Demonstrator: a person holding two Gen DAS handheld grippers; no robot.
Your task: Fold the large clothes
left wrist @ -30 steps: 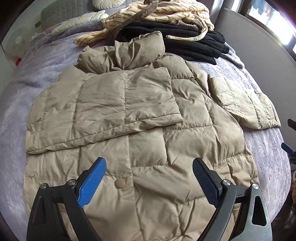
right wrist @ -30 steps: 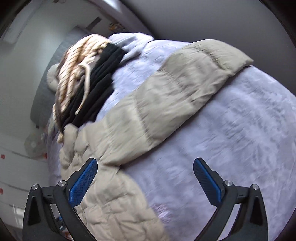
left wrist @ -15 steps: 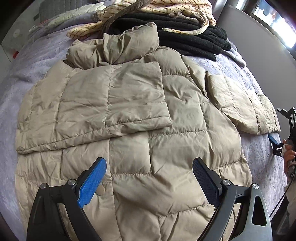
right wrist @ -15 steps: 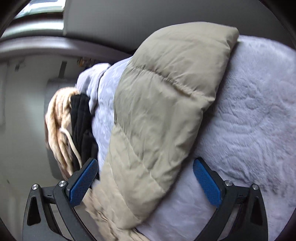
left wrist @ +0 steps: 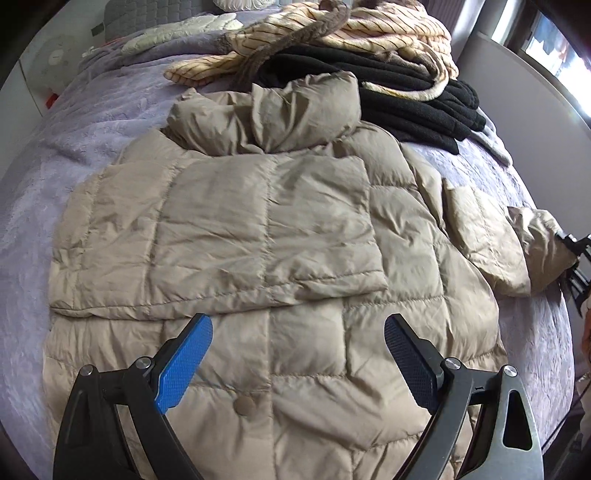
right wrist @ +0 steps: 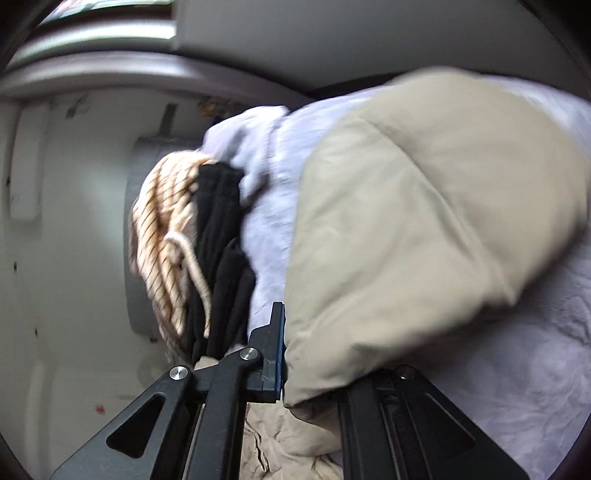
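Note:
A beige quilted puffer jacket [left wrist: 280,280] lies flat on the lavender bed [left wrist: 92,122], collar away from me, with its left sleeve folded across the chest. My left gripper [left wrist: 298,354] is open and empty, hovering over the jacket's lower front. The jacket's right sleeve [left wrist: 484,229] stretches toward the bed's right edge. My right gripper [right wrist: 291,354] is shut on that sleeve's [right wrist: 424,221] cuff end; the sleeve bulges over and hides the right finger. The right gripper also shows at the right edge of the left wrist view [left wrist: 574,258].
A pile of black [left wrist: 388,88] and cream striped clothes [left wrist: 332,33] lies behind the collar. A grey wall panel [left wrist: 524,88] runs along the bed's right side. A grey headboard [left wrist: 147,7] stands at the far end.
My right gripper has closed on the right sleeve's cuff and lifted it a little. My left gripper has drawn back slightly over the jacket and stays open.

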